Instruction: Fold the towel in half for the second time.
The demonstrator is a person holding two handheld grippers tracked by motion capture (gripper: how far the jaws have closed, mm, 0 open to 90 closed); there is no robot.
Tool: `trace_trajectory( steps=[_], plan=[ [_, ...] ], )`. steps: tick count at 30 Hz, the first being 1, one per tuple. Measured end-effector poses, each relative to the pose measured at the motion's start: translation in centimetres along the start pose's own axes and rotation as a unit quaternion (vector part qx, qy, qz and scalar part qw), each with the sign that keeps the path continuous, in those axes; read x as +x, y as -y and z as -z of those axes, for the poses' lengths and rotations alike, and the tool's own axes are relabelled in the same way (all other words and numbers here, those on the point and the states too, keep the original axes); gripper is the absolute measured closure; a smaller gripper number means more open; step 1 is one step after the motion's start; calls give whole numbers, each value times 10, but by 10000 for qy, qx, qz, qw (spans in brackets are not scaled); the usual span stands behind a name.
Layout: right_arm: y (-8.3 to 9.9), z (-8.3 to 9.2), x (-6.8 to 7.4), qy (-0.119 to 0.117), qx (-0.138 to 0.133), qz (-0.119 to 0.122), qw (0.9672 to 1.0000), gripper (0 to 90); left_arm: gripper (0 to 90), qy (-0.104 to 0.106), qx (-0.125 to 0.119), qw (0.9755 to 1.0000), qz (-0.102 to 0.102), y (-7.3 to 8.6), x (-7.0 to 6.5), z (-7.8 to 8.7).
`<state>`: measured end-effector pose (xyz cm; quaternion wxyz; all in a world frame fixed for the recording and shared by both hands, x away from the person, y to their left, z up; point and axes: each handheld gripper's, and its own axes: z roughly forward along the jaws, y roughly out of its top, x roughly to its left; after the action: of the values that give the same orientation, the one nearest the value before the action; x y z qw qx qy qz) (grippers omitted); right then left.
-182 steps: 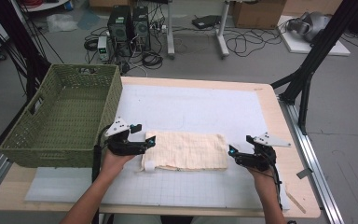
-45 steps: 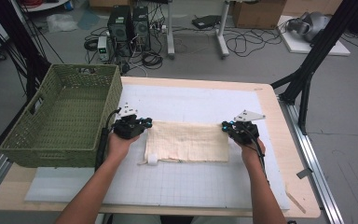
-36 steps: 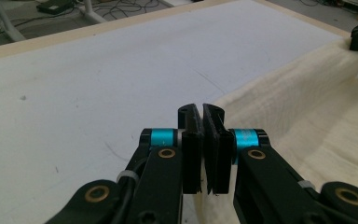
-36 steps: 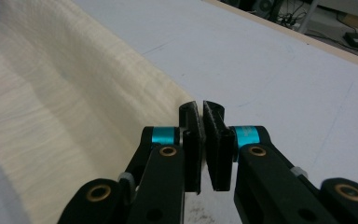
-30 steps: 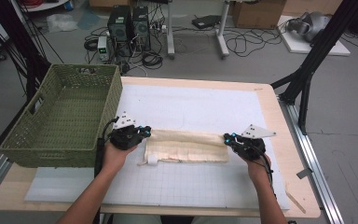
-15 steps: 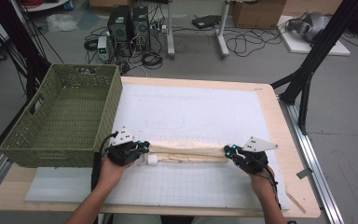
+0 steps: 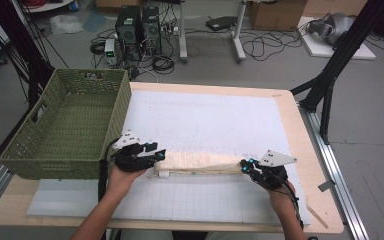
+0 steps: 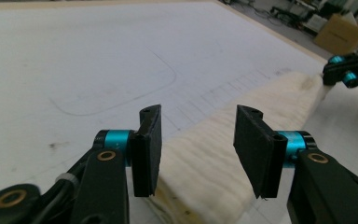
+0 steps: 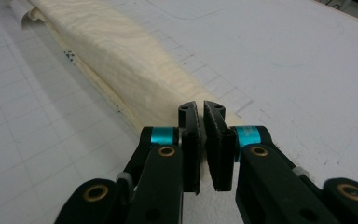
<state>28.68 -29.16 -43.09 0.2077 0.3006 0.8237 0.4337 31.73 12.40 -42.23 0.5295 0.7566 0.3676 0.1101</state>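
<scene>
One cream towel (image 7: 200,162), folded into a long narrow band, lies across the white gridded mat (image 7: 220,125) on the one wooden table (image 7: 307,150), and it serves here as the landmark for everything else. There are two grippers, one at each end of it. The left gripper (image 8: 198,140) sits at the towel's left end, its jaws standing well apart after having just been opening; the towel's folded end lies between the two black pads (image 8: 256,149), but neither pad presses on it (a clear gap shows on both sides in the left gripper view). The right gripper (image 9: 201,140) sits at the towel's right end with its jaws drawn almost together, only a thin slit between them, clamped on the tapered corner of the cloth, which comes to a point right at the pads in the right gripper view. In the high view the same pair show as the left gripper (image 7: 155,152) and the right gripper (image 7: 246,165), each carried by one of the person's two hands, whose forearms come up from the near edge below the towel. One green woven basket (image 7: 67,125) stands to the left of the towel, just beyond the left gripper, its near wall level with the towel's left end. Beyond the towel, past the far edge of the table, two dark computer towers (image 7: 137,25) stand on the floor among loose cables.
</scene>
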Motion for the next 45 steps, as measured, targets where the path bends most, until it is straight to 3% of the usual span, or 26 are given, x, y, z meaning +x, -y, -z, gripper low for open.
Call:
trace_trajectory(
  steps=[2, 5, 9, 11, 13, 17, 20, 24, 28, 33, 39, 41, 43, 45],
  plan=[
    [-1, 3, 1, -72, -78, -64, 9999, 781, 534, 31, 135, 9999, -77, 2, -4, -7],
    [-5, 12, -2, -212, -404, -216, 9987, 706, 562, -29, 306, 9994, -160, 5, -6, -13],
    [-14, 18, -7, -70, -731, -567, 9957, 620, 589, -169, 488, 9984, -232, 8, -3, -17],
    [-19, 12, -2, 0, -666, -702, 9953, 584, 599, -203, 525, 9981, -249, 9, -3, -18],
    [-22, 1, 3, -100, -617, -638, 9960, 577, 613, -289, 582, 9974, -310, 10, -3, -19],
    [-19, -30, 13, -432, -118, -660, 9968, 577, 622, -294, 758, 9957, -448, 14, -5, -22],
    [-18, -41, 19, -456, 168, -575, 9972, 582, 630, -316, 859, 9943, -547, 20, -6, -24],
    [-9, -44, 17, -264, 427, -623, 9968, 601, 663, -359, 848, 9944, -518, 22, -6, -25],
    [-2, -36, 10, -83, 462, -683, 9966, 610, 698, -434, 886, 9936, -550, 22, -7, -25],
    [5, -25, 2, -13, 449, -901, 9949, 610, 707, -477, 913, 9926, -639, 22, -8, -24],
    [7, -22, 1, -18, 477, -941, 9944, 573, 692, -475, 892, 9931, -592, 22, -8, -23],
    [3, -22, 2, -88, 358, -997, 9943, 527, 646, -443, 726, 9949, -533, 19, -7, -20],
    [-3, -20, 3, -115, 71, -1070, 9942, 480, 634, -475, 483, 9969, -398, 16, -6, -17],
    [-12, -20, 2, -73, -197, -1126, 9934, 439, 610, -534, 388, 9973, -328, 14, -4, -17]
  ],
)
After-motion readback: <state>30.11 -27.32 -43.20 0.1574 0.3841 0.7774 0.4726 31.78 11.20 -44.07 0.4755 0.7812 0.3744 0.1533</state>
